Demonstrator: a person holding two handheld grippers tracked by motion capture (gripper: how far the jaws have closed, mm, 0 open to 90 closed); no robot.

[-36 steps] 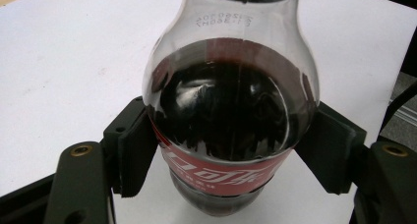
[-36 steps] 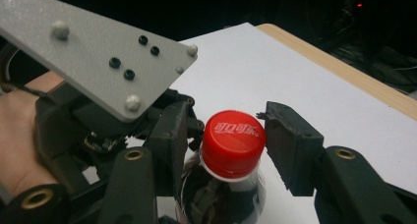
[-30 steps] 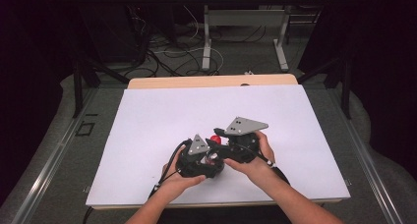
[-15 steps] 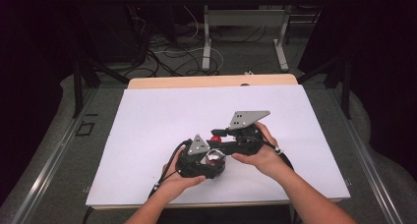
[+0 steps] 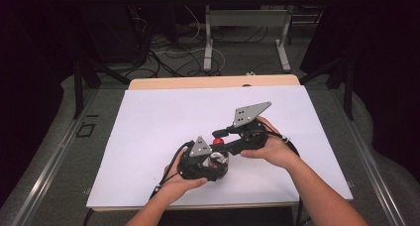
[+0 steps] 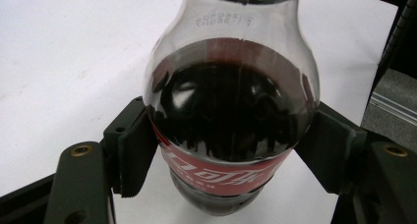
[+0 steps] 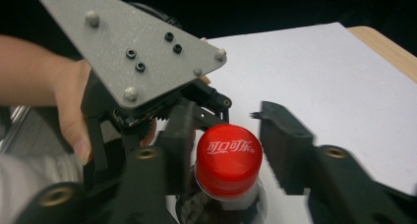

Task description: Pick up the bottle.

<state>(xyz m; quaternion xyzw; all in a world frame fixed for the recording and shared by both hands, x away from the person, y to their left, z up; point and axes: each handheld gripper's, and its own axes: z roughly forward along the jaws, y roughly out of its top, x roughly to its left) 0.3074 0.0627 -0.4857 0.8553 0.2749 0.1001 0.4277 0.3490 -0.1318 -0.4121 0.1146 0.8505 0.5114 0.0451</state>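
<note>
Dark cola bottle [image 6: 231, 130] sits clamped in your left gripper [image 5: 210, 167], pads pressed on both sides of its body at the red label, w/ white table sheet [image 5: 148, 122] under it. Red cap [image 7: 228, 157] lies between your right gripper [image 7: 223, 145] jaws: left pad right up against the cap, right pad just clear of it, small gap showing. Those jaws have just been opening, so no squeeze on the cap now.
</note>
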